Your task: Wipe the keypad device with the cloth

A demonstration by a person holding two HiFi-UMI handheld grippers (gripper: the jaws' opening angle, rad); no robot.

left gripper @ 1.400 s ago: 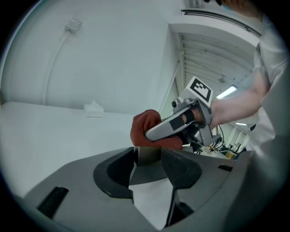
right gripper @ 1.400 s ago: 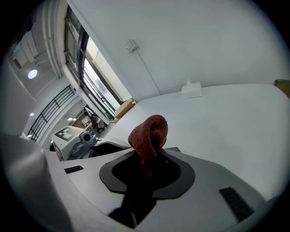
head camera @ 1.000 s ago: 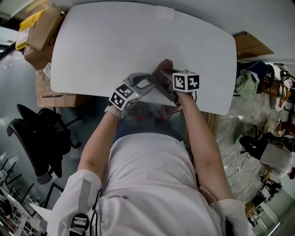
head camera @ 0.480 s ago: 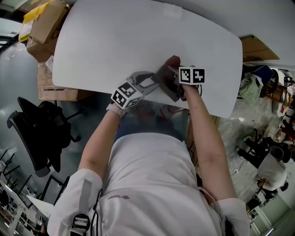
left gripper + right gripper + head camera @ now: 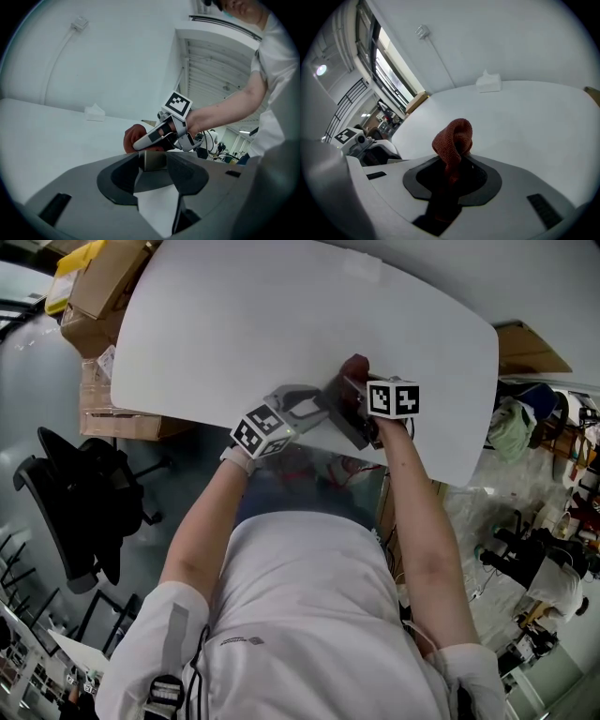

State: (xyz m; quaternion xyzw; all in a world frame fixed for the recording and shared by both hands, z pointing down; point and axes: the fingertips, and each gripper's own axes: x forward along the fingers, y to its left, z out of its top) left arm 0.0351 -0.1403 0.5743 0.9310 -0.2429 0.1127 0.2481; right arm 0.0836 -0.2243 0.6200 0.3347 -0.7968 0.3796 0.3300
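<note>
Over the near edge of the white table (image 5: 281,315), holds both tools close together, tips almost meeting. Grips with the left tool (image 5: 153,165), jaws drawn narrow onto the keypad device (image 5: 154,157); shows only a plain grey end of it between the jaws. Pinches the cloth (image 5: 453,138) in the right tool (image 5: 452,172), jaws closed on its lower part, with a rust-red loop bunched up and standing out past the tips. Holds that cloth just beside the far end of the device; cannot tell whether touching. Farther back on the table, well apart: a small white packet (image 5: 488,82). Beside the table, down on the floor: cardboard boxes (image 5: 94,296) and a black office chair (image 5: 80,507).
</note>
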